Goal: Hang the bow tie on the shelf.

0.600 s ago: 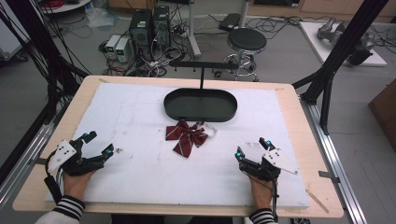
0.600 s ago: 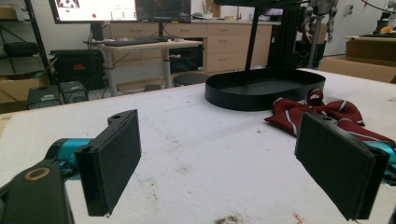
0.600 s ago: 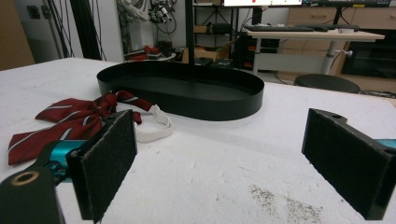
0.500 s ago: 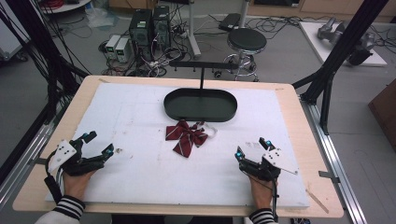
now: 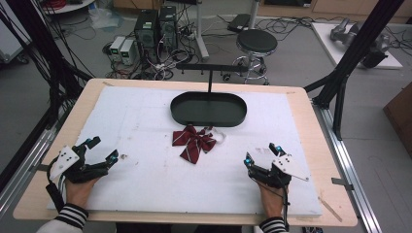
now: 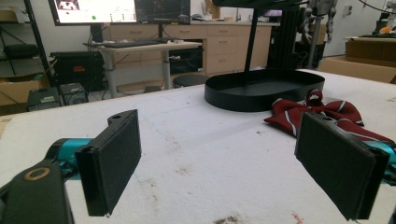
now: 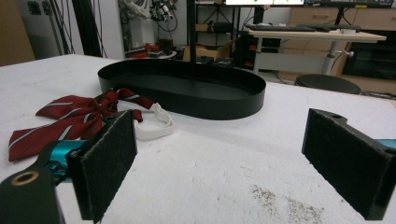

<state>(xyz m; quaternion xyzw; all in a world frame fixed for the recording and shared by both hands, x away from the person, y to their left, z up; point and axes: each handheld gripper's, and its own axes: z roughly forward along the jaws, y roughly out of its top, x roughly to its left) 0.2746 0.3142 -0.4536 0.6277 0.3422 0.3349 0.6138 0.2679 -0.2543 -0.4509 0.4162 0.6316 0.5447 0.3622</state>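
Left gripper [image 5: 99, 151] sits at the near left on the white mat [image 5: 145, 179], jaws spread wide, nothing in them. Mid-table, the red bow tie [image 5: 194, 142] lies just before the black oval tray [image 5: 209, 118]. Right gripper [image 5: 261, 154], equally wide, equally empty, apparently poised to start.

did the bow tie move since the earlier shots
No. The bow tie lies in the same spot just in front of the black tray, as before, with both grippers well away from it.

Striped red bow tie [image 5: 194, 141] before black tray [image 5: 208, 109]
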